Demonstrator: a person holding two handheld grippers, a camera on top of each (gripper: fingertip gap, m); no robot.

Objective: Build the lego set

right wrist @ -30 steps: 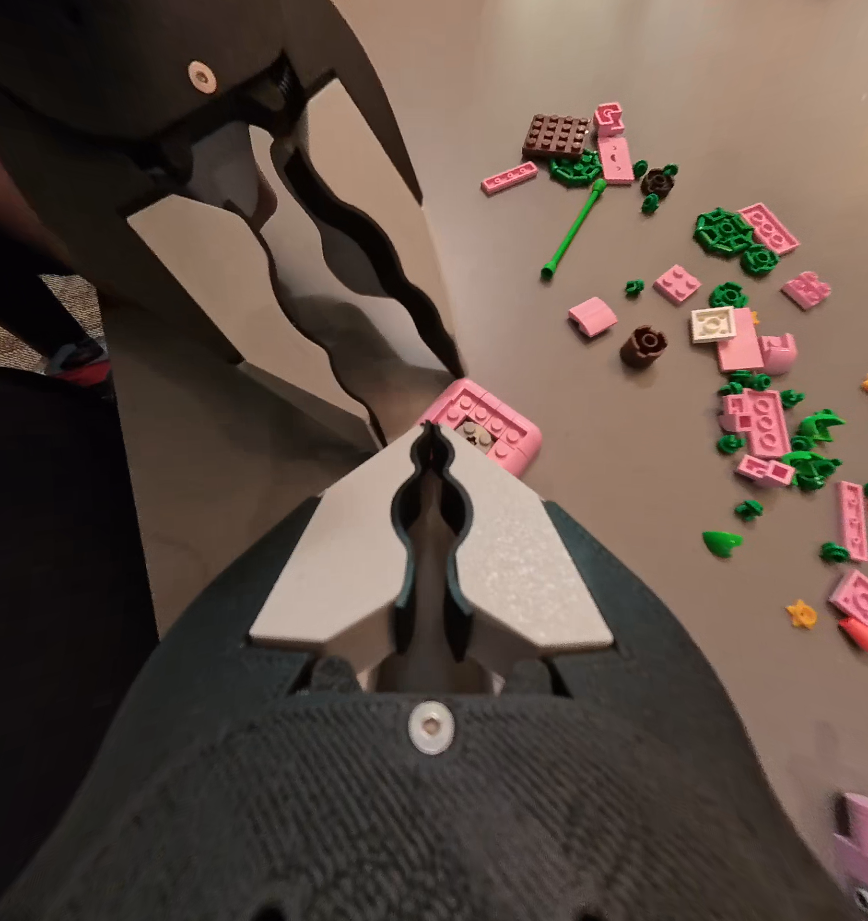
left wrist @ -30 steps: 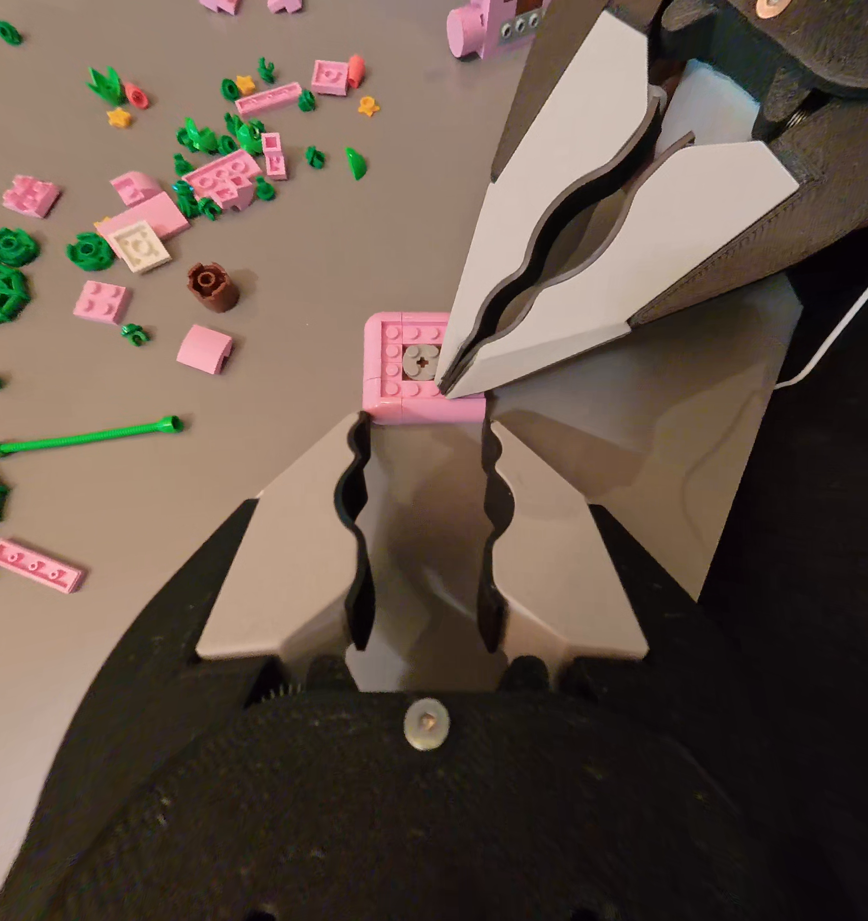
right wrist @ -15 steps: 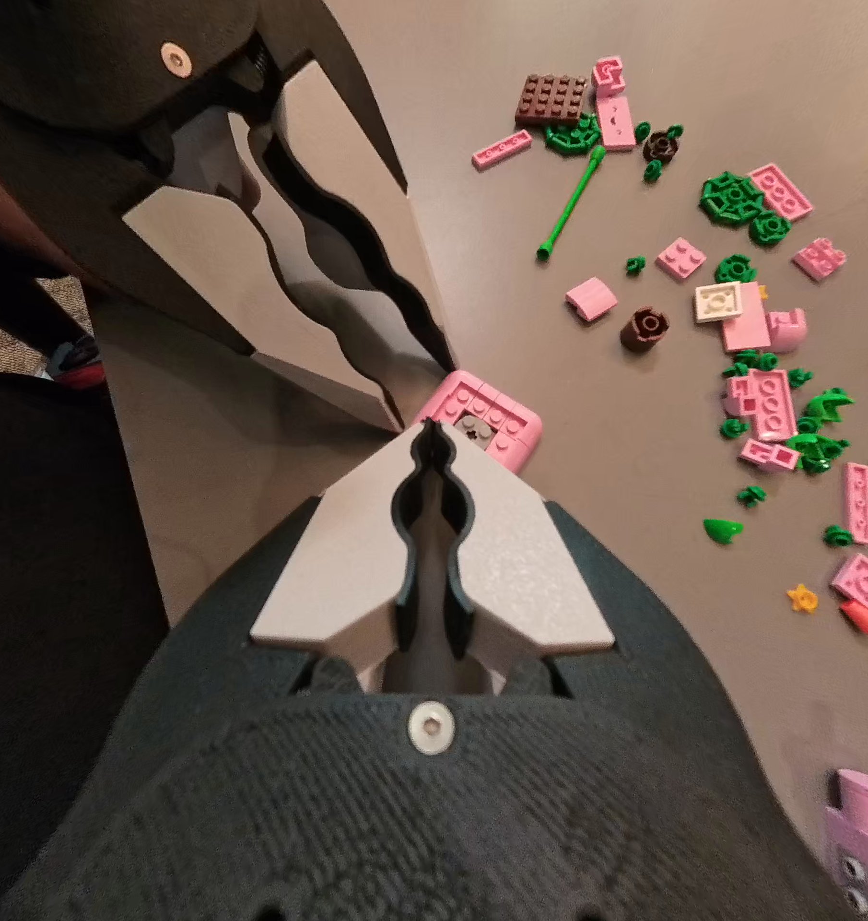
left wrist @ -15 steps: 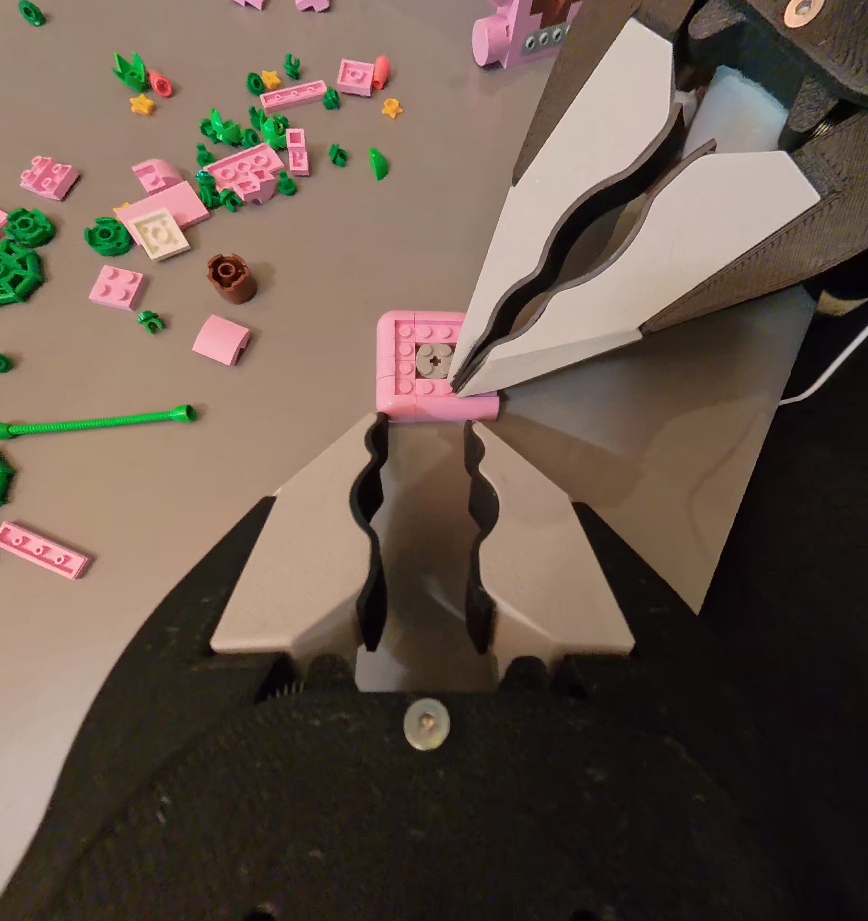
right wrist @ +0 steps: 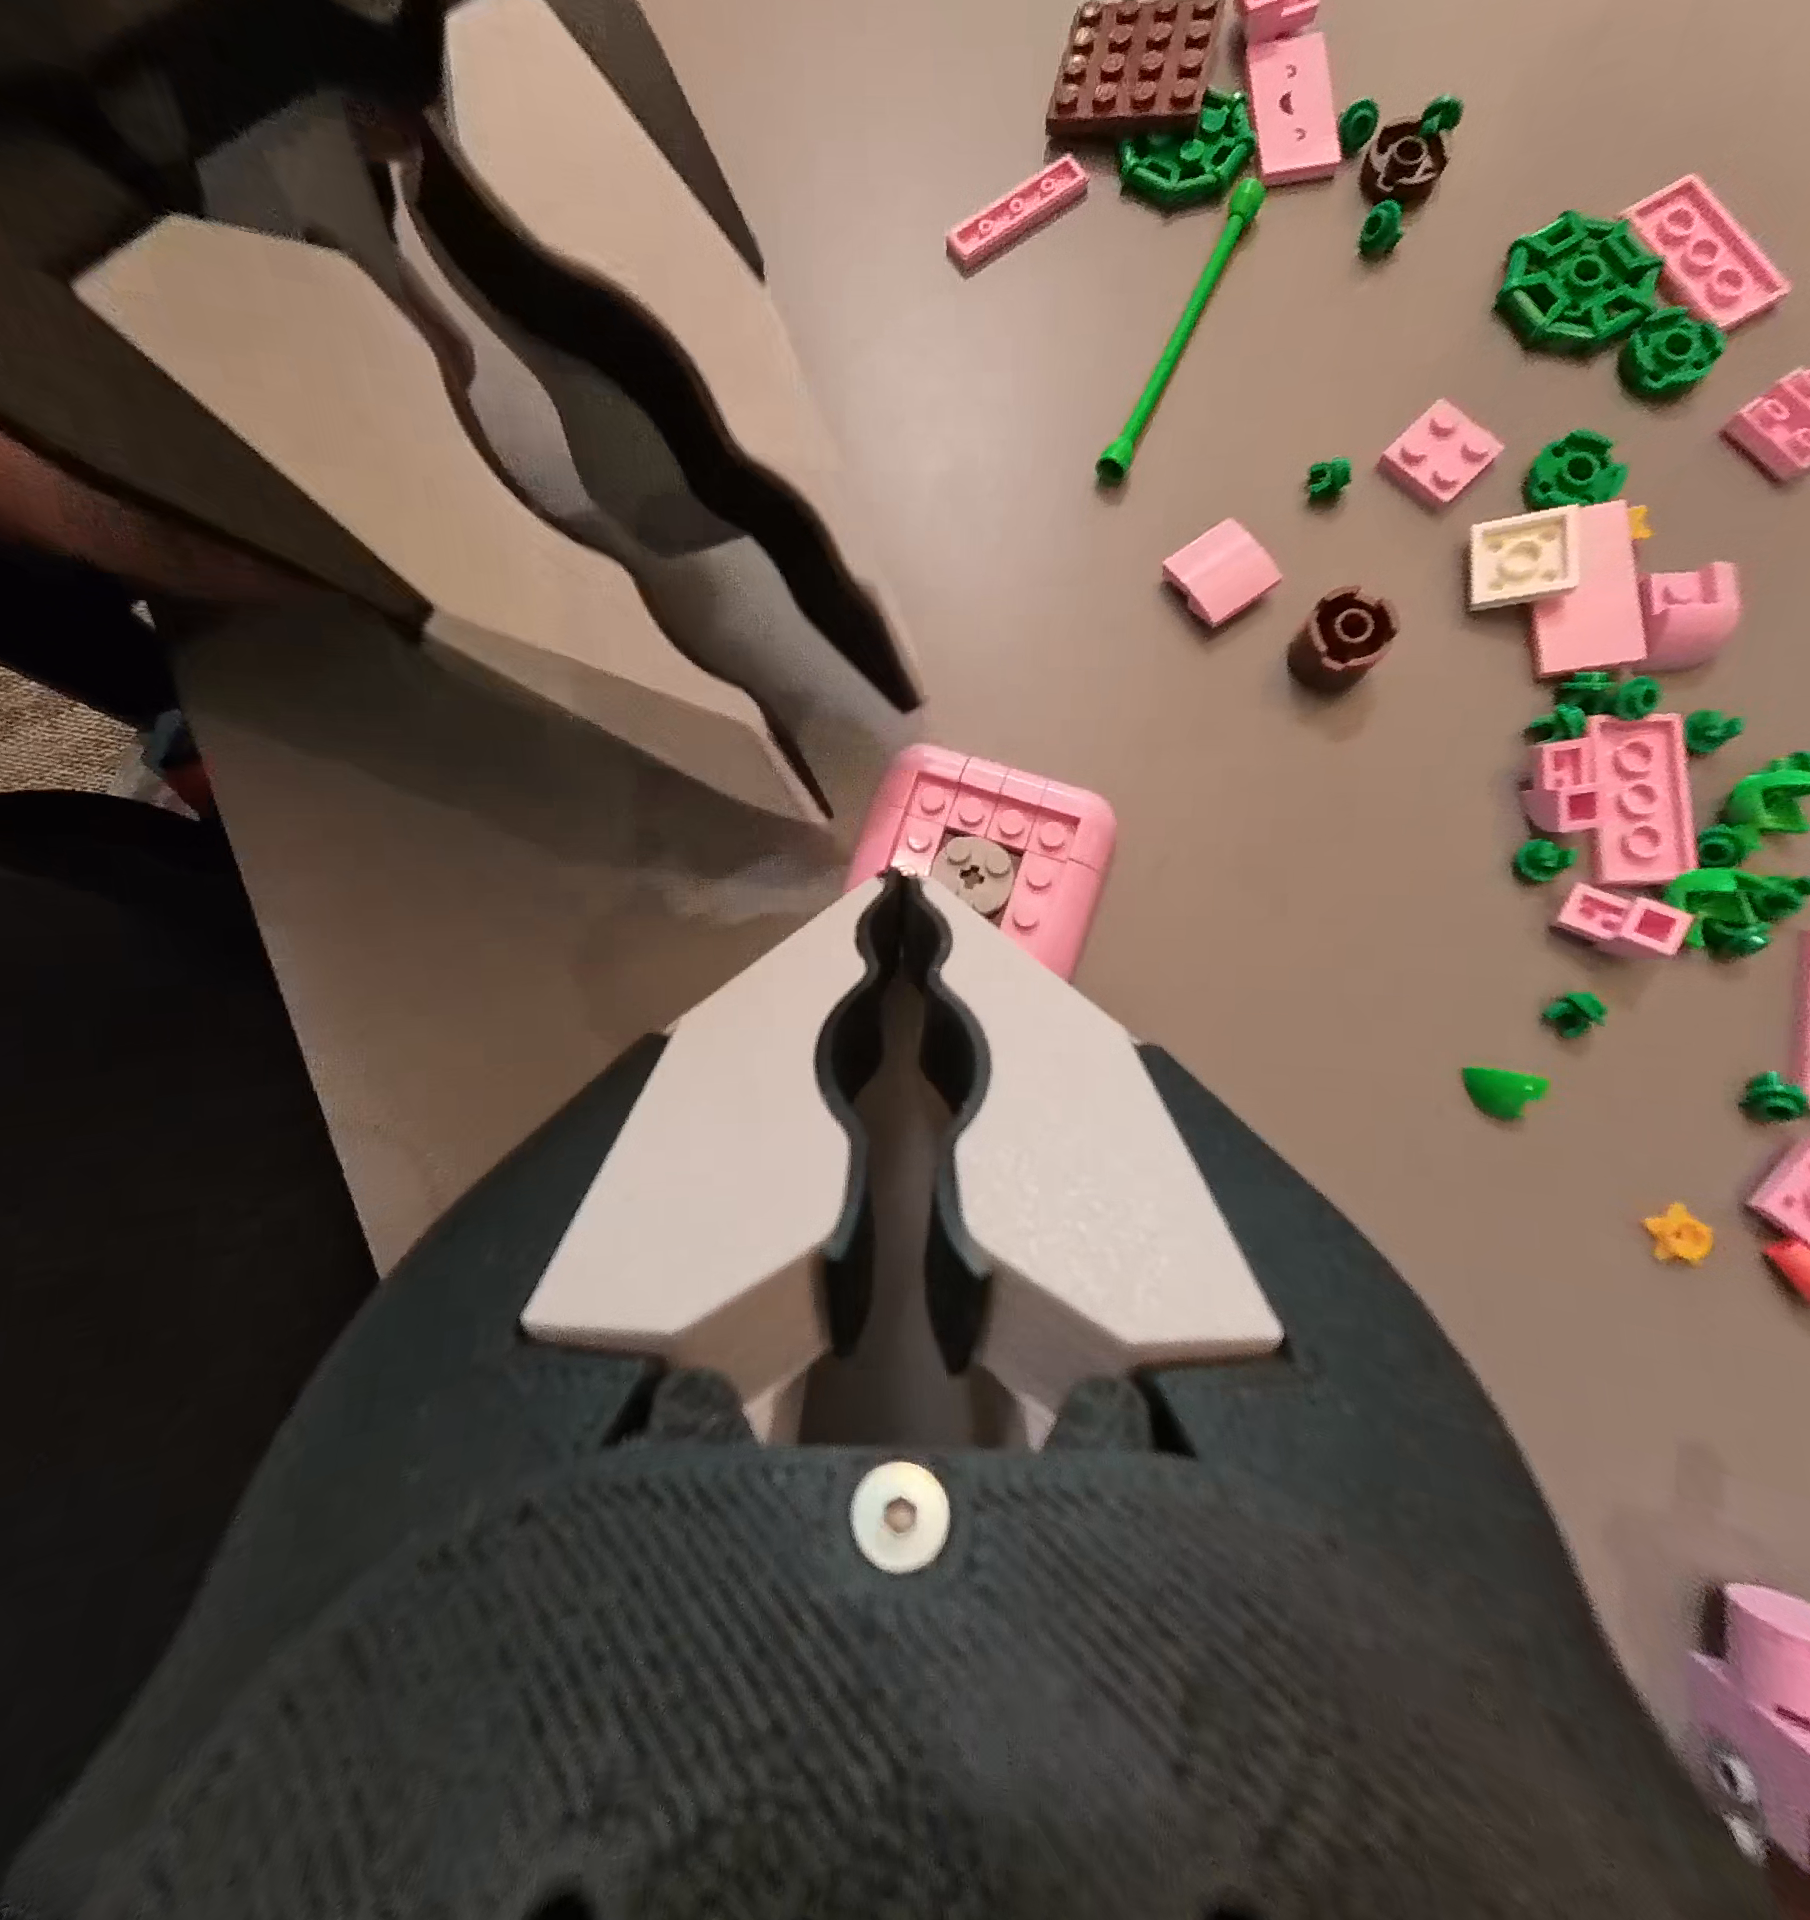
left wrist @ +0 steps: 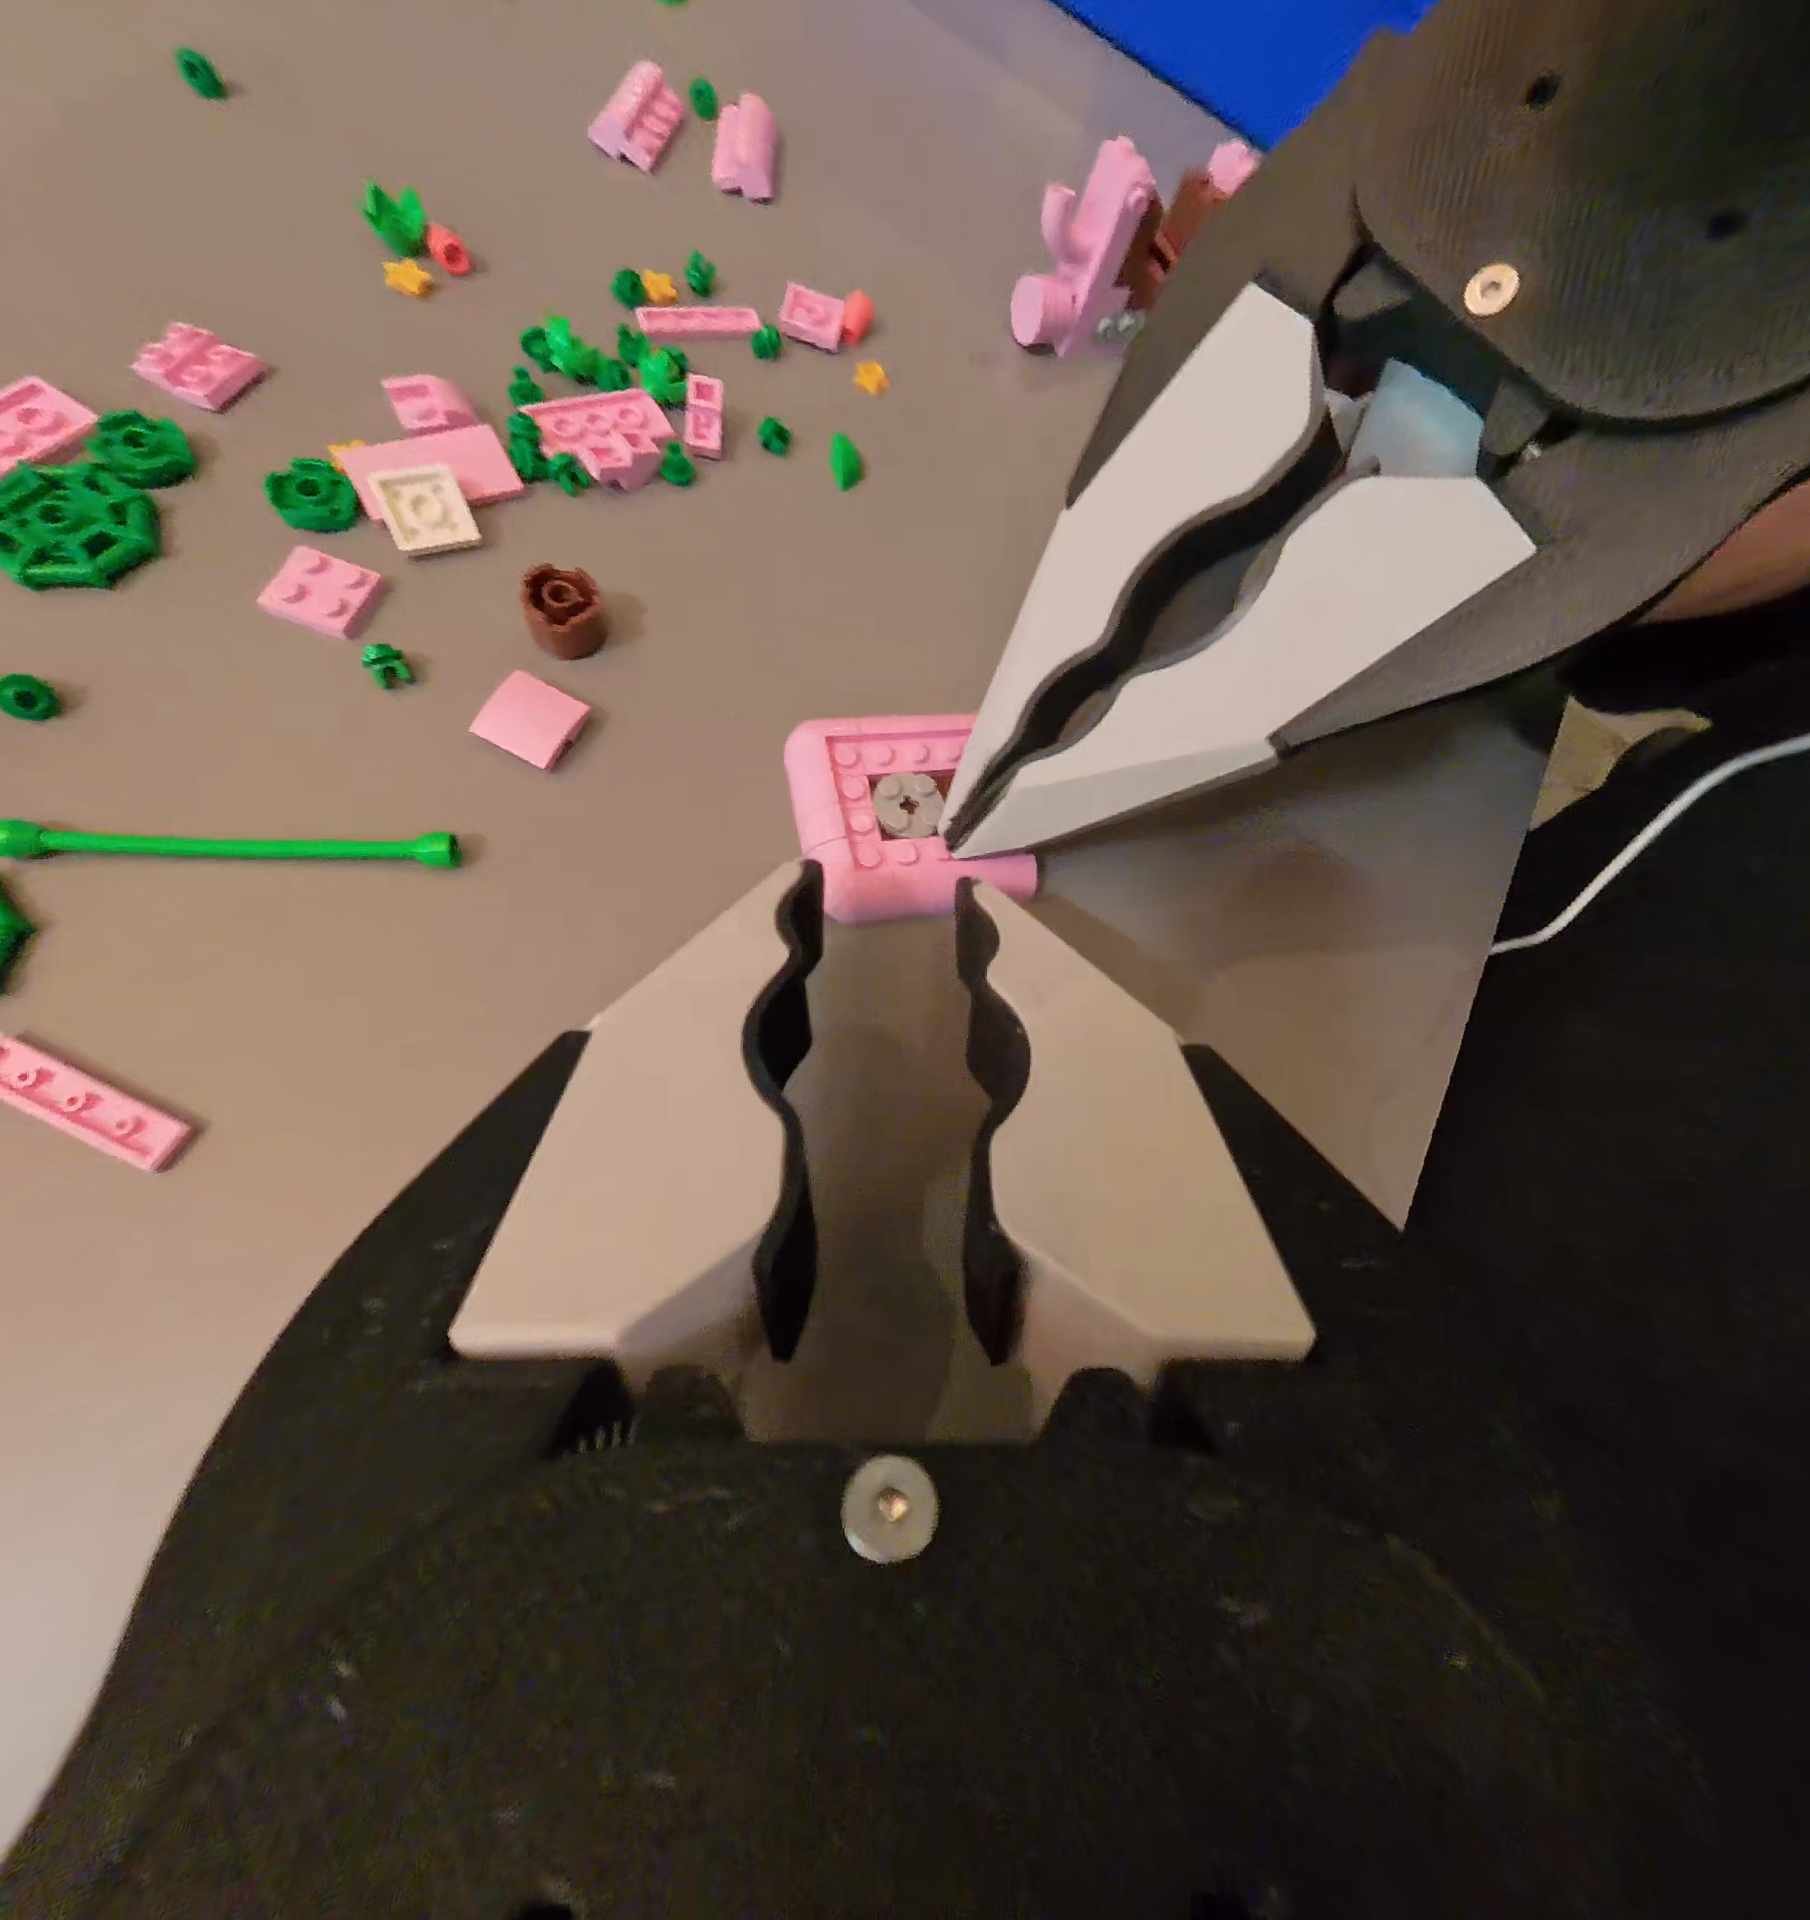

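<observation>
The square pink plastic lego frame with a grey round stud (left wrist: 885, 805) lies just beyond the spread left gripper (left wrist: 885, 894). The right gripper (right wrist: 903, 883), pressed together, tips onto the frame's near edge beside the stud.

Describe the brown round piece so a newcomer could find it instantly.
Start at the pink square assembly where both grippers meet, then look toward the scattered loose parts. The brown round piece stands alone on the grey table, just beyond a smooth pink curved tile. It is the only dark brown, barrel-shaped stud there.
</observation>
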